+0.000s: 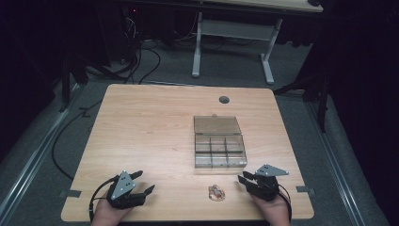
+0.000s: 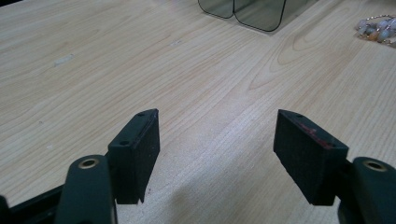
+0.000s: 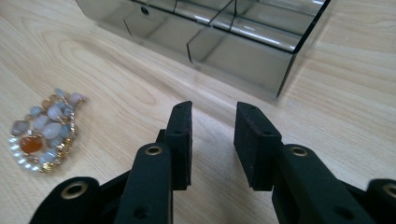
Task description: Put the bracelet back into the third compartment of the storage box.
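Spanning most of the high view, tabletop (image 1: 150,141), bare pale wood on its whole left half, so plenty of room there for swinging either hand. Set right of centre, box (image 1: 220,148), clear and smoky, lid thrown back flat toward the far side, six compartments exposed, probably ready to take something dropped in from above. Kept well inside the right and far edges; near wall facing the person, with a strip of open wood between it and the front edge. Lying in that strip, just short of the front edge, bracelet (image 1: 217,192), a small heap of pale beads, one orange one and a gilt chain, apart from the box and between the two hands; a careless nudge could carry it off the edge. Parked at the front left corner, left claw (image 1: 135,183), released, jaws wide over bare wood. Hovering just right of the bracelet, right claw (image 3: 212,140), released too, jaws half apart and gripping nothing, aimed at the box's near corner, though height above the wood hard to judge.
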`<action>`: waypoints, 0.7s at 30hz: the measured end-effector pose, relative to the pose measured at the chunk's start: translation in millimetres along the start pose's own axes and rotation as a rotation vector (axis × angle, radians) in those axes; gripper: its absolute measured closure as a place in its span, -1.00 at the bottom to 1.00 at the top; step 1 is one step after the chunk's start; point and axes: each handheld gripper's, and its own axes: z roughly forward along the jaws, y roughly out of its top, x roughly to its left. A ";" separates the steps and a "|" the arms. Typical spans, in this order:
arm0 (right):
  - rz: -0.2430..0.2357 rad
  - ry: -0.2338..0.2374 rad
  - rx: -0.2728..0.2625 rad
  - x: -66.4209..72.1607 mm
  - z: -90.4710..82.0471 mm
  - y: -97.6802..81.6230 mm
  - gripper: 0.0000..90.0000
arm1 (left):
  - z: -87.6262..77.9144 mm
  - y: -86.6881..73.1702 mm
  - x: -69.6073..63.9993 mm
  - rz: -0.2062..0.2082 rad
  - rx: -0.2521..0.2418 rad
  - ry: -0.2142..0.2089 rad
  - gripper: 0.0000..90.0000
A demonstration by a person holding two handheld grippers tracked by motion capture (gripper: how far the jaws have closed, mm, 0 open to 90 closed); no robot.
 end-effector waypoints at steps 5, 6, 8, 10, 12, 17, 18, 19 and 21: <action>-0.028 -0.019 0.013 3.2 2.6 -0.5 0.46 | 0.2 0.0 -0.4 0.006 0.000 -0.004 -0.28; -0.032 -0.028 0.018 4.3 2.7 -0.5 0.46 | 0.2 0.0 -0.4 0.006 0.000 -0.004 -0.28; -0.037 -0.028 0.019 4.8 2.9 -0.5 0.46 | 0.2 0.0 -0.4 0.006 0.000 -0.005 -0.28; -0.015 -0.017 0.018 3.1 2.6 -0.4 0.45 | 0.3 0.0 -0.4 0.006 0.001 -0.006 -0.29; 0.003 -0.011 0.016 0.8 2.3 -0.5 0.44 | 0.5 0.1 -0.5 0.006 0.002 -0.005 -0.29; -0.003 -0.001 0.016 0.7 2.3 -0.5 0.46 | 0.8 0.2 -0.7 0.007 0.005 -0.003 -0.29; -0.003 -0.001 0.016 0.7 2.3 -0.5 0.46 | 0.7 0.3 -0.7 0.008 0.006 -0.003 -0.29; 0.003 -0.005 0.016 0.4 1.9 -0.5 0.47 | 0.8 0.3 -0.8 0.008 0.007 -0.002 -0.29; 0.006 0.000 0.018 0.2 1.2 -0.4 0.49 | 0.8 0.4 -0.7 0.008 0.008 -0.002 -0.29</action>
